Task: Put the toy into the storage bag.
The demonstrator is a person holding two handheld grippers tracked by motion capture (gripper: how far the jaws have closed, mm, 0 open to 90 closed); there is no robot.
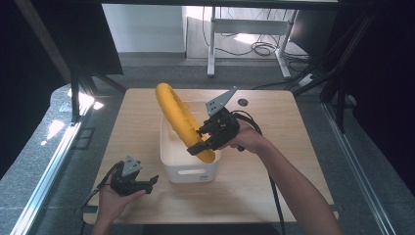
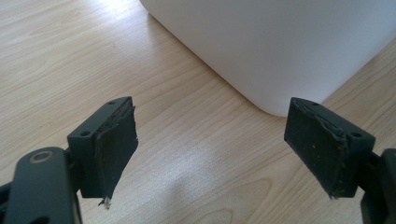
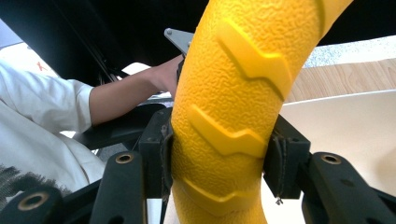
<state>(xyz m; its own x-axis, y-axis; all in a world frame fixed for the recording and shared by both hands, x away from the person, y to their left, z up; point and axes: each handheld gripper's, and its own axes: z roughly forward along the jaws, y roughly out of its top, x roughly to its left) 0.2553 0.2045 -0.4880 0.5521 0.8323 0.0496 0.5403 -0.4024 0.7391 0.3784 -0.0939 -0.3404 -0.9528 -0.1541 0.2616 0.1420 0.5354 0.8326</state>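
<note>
Yellow and ridged, the foam roller (image 1: 182,119) is clamped near its lower end by the right gripper (image 1: 202,138), its jaws pressed tight against both sides in the right gripper view. It slants up and away over the white bin (image 1: 188,172), lower tip just above the near rim, upper end leaning past the far-left edge. The left gripper (image 1: 147,183) rests spread wide and empty on the wooden worktop (image 1: 274,127), just beside the bin's corner. The step looks like moving the roller at the bin, whether in or out I cannot tell. Next calls for a steady hold while clearing the rim
</note>
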